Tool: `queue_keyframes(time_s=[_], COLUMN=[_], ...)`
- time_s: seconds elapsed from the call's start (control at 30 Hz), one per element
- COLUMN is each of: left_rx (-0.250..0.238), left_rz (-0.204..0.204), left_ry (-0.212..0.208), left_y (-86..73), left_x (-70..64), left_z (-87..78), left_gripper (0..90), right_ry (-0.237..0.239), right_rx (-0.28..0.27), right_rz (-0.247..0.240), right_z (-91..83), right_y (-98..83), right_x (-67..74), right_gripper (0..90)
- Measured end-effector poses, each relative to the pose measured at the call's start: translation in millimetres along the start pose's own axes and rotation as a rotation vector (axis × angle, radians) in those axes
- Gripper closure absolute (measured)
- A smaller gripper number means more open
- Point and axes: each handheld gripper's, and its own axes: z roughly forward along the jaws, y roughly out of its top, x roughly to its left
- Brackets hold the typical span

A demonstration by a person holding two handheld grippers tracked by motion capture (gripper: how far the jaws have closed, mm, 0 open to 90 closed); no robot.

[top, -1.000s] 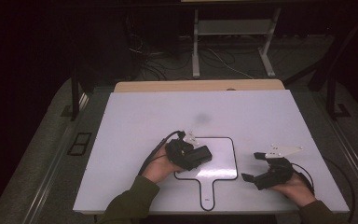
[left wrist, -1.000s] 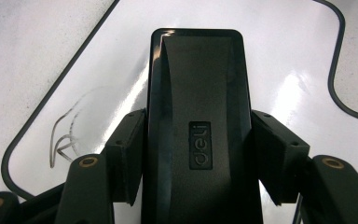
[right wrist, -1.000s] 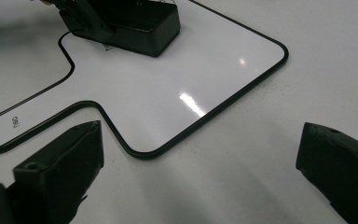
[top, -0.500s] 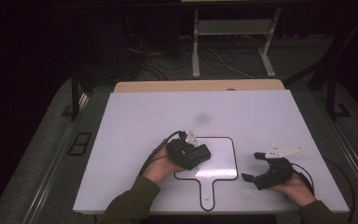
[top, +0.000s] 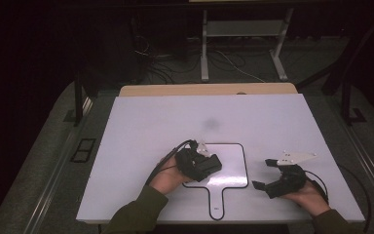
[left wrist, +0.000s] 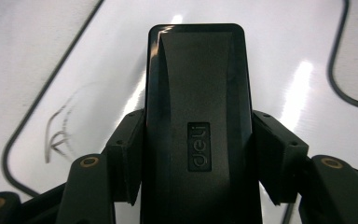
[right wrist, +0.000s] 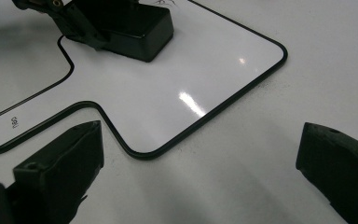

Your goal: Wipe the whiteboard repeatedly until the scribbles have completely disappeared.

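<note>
A small paddle-shaped whiteboard [top: 230, 158] with a black rim and a handle lies flat near the table's front. My left gripper [top: 209, 166] rests over the board's left part, shut on a black "deli" eraser [left wrist: 198, 116] that sits flat on the board [left wrist: 98, 70]. Faint pen marks [left wrist: 58, 133] lie beside the eraser. My right gripper [top: 261, 173] lies right of the board on the table, its jaws wide apart with nothing between them [right wrist: 200, 154]. Its view looks across the board's corner [right wrist: 168, 88] to the eraser [right wrist: 130, 23].
The white tabletop [top: 175, 122] spreads out behind and to both sides of the board. A wooden strip [top: 204, 89] runs along the far edge. Beyond it, on the dark floor, stand a metal frame [top: 243, 44] and loose cables [top: 175, 68].
</note>
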Motion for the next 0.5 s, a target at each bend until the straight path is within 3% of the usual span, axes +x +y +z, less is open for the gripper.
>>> queue_keyframes(time_s=[0.5], left_rx=[-0.012], left_rz=[-0.042], left_ry=[0.031], left_y=[-1.9], left_x=[20.4], left_z=[1.9], left_gripper=[40.0], right_ry=[-0.002], right_rx=[0.002], right_rz=[0.003], right_z=[0.4], right_y=[0.0], right_x=[-0.1], right_gripper=[0.0])
